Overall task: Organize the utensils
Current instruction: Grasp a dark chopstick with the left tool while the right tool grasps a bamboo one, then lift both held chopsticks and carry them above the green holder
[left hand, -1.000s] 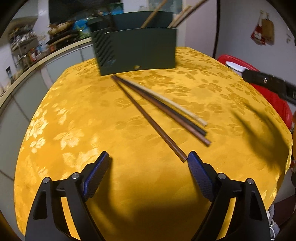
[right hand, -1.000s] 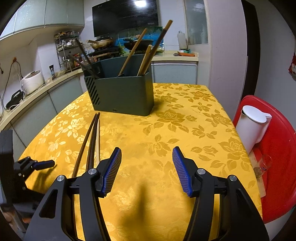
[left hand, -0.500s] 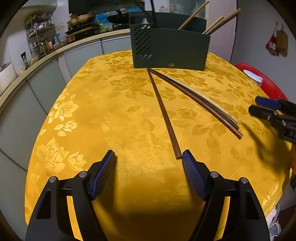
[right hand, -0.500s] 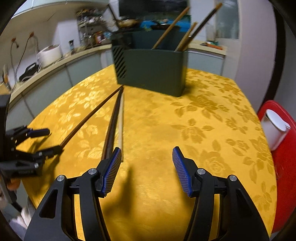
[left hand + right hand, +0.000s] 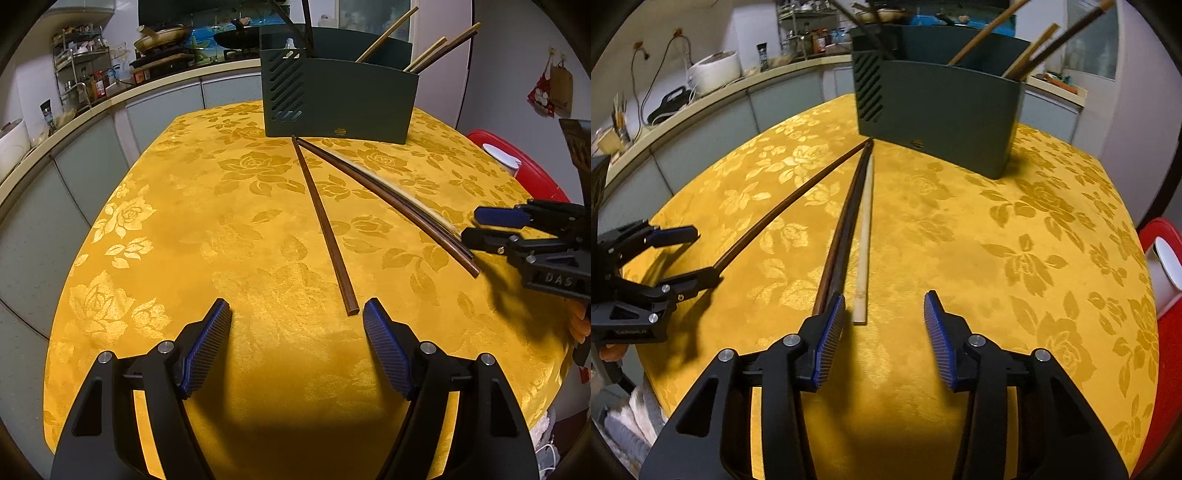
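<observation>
the near ends of the two dark brown wooden chopsticks (image 5: 837, 254) vanish behind the right gripper's left blue pad (image 5: 832, 334). the dark green slotted plastic utensil holder (image 5: 940, 110) hides its chopsticks' lower lengths; the picture's top edge crops their tips.

A table (image 5: 155, 229) in gold floral cloth carries a dark utensil holder (image 5: 340, 99) and loose chopsticks (image 5: 325, 225).

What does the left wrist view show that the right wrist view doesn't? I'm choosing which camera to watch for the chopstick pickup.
Only the left wrist view shows the near end of the lone dark chopstick lying free, just ahead of the left gripper.

Only the right wrist view shows the pale chopstick's near end between the closing jaws of the right gripper, untouched, and a rice cooker.

Both show the dark holder, the yellow tablecloth and four loose chopsticks.
</observation>
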Action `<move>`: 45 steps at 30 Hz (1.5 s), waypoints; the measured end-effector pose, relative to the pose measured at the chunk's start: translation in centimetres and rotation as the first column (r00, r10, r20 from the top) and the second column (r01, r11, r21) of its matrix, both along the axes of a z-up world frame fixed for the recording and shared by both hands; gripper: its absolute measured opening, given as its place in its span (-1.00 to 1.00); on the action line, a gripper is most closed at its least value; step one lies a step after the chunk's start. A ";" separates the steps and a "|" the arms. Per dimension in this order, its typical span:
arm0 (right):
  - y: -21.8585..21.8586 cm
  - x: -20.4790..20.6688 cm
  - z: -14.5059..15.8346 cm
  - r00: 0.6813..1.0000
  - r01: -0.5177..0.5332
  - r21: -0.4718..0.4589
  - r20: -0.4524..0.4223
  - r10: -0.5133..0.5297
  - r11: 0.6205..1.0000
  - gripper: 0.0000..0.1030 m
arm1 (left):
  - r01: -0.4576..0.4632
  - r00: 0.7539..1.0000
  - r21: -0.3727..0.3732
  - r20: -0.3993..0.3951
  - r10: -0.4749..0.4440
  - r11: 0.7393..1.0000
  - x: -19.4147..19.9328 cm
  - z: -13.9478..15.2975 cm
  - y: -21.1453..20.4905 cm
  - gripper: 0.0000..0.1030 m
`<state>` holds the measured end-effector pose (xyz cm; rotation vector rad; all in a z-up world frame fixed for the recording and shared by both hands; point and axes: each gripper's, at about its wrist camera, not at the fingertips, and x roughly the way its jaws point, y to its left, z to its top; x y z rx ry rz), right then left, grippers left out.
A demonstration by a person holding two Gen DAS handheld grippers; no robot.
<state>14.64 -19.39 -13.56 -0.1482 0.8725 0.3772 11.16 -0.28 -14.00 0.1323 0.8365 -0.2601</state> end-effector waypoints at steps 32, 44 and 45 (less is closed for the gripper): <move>0.2 0.4 -0.1 1.000 0.023 0.014 0.012 -0.023 1.000 -0.85 | 0.017 0.999 -0.035 0.041 -0.016 0.999 0.4 0.1 -0.8 -0.86; -2.4 -2.8 5.0 0.982 0.102 0.091 0.150 -0.115 0.991 -0.85 | 0.017 0.977 -0.042 0.215 -0.008 0.999 -1.6 5.8 0.6 -0.87; -2.7 -3.1 5.7 0.978 0.106 0.100 0.168 -0.122 0.989 -0.85 | 0.021 0.971 -0.044 0.237 -0.010 0.999 -1.8 6.7 0.6 -0.87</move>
